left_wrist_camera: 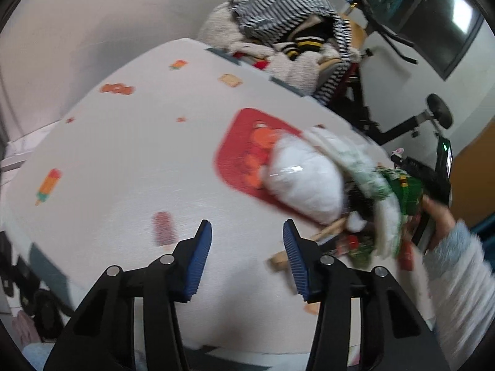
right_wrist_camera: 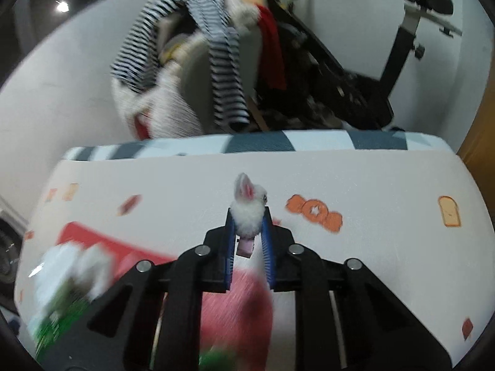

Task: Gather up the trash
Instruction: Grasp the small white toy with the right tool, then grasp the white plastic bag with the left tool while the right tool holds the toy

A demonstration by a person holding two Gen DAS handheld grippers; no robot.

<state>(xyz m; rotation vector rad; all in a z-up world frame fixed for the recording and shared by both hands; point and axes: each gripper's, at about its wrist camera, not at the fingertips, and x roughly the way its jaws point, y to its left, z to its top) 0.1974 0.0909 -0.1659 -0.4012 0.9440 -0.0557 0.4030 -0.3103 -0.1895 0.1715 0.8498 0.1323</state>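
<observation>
My left gripper is open and empty above the white patterned bed cover. To its right a blurred bundle of trash moves: a white plastic bag, green-and-white wrappers and wooden sticks, near a hand in a pale blue sleeve. My right gripper is shut on a small white fluffy bunny toy with a pink tag below it. The same white and green trash bundle is blurred at the lower left of the right wrist view. A red mat lies on the bed.
A chair piled with striped and fleecy clothes stands behind the bed, also in the right wrist view. A black exercise bike stands at the right. The bed's far edge has a grey and white band. A wooden door is far right.
</observation>
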